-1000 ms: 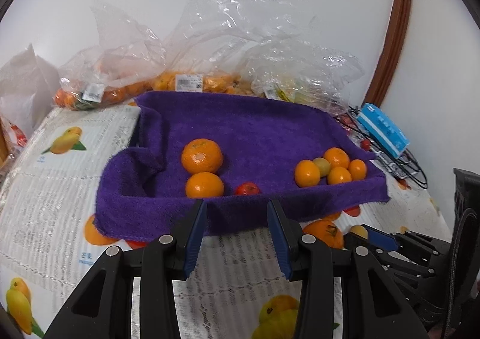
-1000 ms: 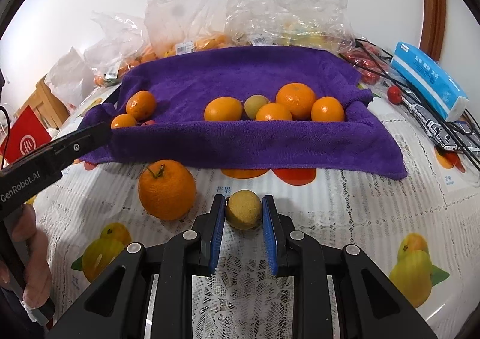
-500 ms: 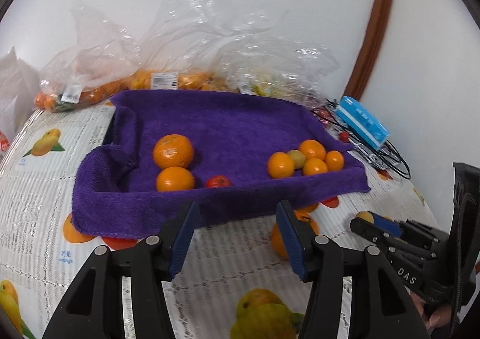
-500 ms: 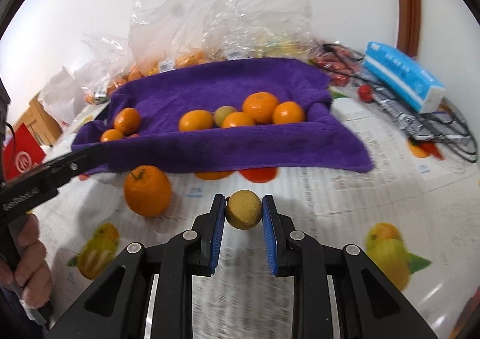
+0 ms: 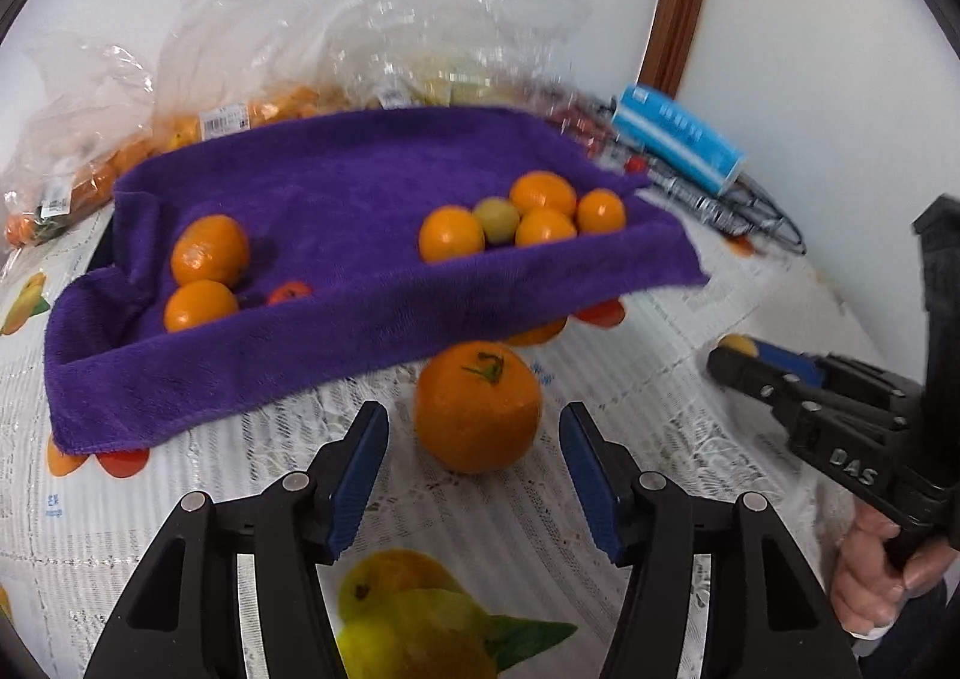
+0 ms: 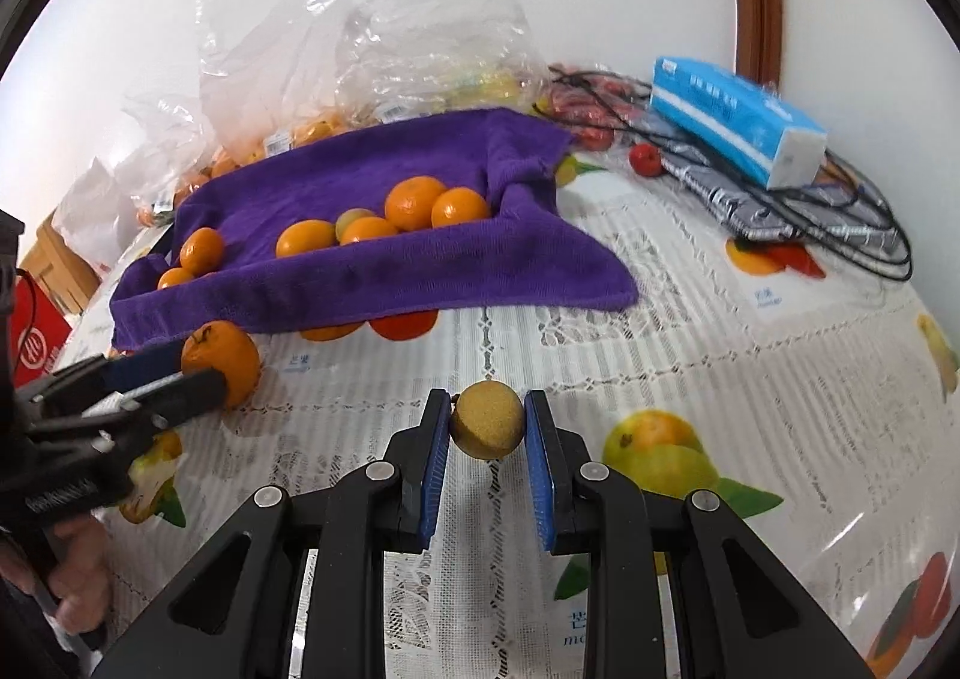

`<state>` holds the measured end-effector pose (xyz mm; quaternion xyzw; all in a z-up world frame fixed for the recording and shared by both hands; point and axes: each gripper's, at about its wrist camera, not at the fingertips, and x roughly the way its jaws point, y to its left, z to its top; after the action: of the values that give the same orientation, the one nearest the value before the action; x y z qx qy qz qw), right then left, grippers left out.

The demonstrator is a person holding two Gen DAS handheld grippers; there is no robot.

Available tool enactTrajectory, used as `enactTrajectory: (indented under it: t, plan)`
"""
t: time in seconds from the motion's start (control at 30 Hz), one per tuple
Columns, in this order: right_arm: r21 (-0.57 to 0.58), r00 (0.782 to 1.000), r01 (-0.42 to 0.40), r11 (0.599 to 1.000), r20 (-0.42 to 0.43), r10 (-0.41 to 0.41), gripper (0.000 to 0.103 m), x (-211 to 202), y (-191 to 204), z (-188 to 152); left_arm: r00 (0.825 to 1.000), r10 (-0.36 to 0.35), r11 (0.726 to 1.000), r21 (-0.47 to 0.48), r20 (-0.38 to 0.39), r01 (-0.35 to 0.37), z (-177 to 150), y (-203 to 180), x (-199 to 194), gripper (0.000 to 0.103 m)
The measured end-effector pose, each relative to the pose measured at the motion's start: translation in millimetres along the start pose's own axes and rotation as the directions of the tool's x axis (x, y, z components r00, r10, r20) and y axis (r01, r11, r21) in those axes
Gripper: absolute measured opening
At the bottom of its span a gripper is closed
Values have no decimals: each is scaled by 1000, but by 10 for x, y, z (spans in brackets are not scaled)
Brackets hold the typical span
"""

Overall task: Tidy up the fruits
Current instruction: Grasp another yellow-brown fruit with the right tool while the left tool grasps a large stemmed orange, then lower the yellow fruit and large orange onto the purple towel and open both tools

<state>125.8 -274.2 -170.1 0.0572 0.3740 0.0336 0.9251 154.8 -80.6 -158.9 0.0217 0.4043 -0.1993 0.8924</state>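
Orange (image 5: 477, 406) sits on the tablecloth (image 5: 690, 379) just ahead of the left gripper (image 5: 474, 475), centred between jaws that have just been opening and stand wider than the fruit, not touching it. Judged firm, rounded, inclined to roll; grip across its widest girth. Right gripper (image 6: 487, 439) is clamped on a small yellow-brown fruit (image 6: 486, 419), held clear at the fingertips.
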Motion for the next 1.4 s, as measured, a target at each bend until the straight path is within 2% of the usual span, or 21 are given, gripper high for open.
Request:
enactTrajectory:
  t: [0.13,0.37,0.6,0.67,0.7,0.83,0.97,1.17,1.27,1.4]
  plan:
    - [-7,1000,-5,1000,-5,5,25,13,19,-3,999,32,999,-31,-13,-33,25,-4,78,57]
    - [-43,999,22,999,-41,-24,25,81,90,-10,997,69,998,-9,-22,-70,18,-52,108,57]
    - [-19,999,12,1000,-48,-13,25,86,57,-4,998,54,998,-24,-21,-54,35,-27,99,56]
    - [-9,999,10,1000,-46,-11,25,77,41,3,999,39,999,-33,-17,-40,55,-13,85,43]
    - [-4,999,12,1000,-46,-12,25,71,32,10,999,30,999,-38,-15,-31,58,-5,77,41]
    - [2,999,-2,1000,-49,2,25,53,25,24,1000,-23,997,-68,4,23,50,49,39,41]
    - [-6,999,-21,1000,-39,21,25,25,37,14,998,-37,996,-83,54,41,38,51,-42,41]
    - [13,999,-45,999,-17,45,25,-3,0,-3,996,-15,996,-87,94,23,49,74,-121,41]
    - [-4,1000,-29,1000,-2,29,25,-40,45,21,993,-26,990,-135,114,42,97,207,-201,41]
    - [-9,996,-91,996,17,92,25,-136,139,212,993,-1,980,-195,118,24,165,427,-265,41]
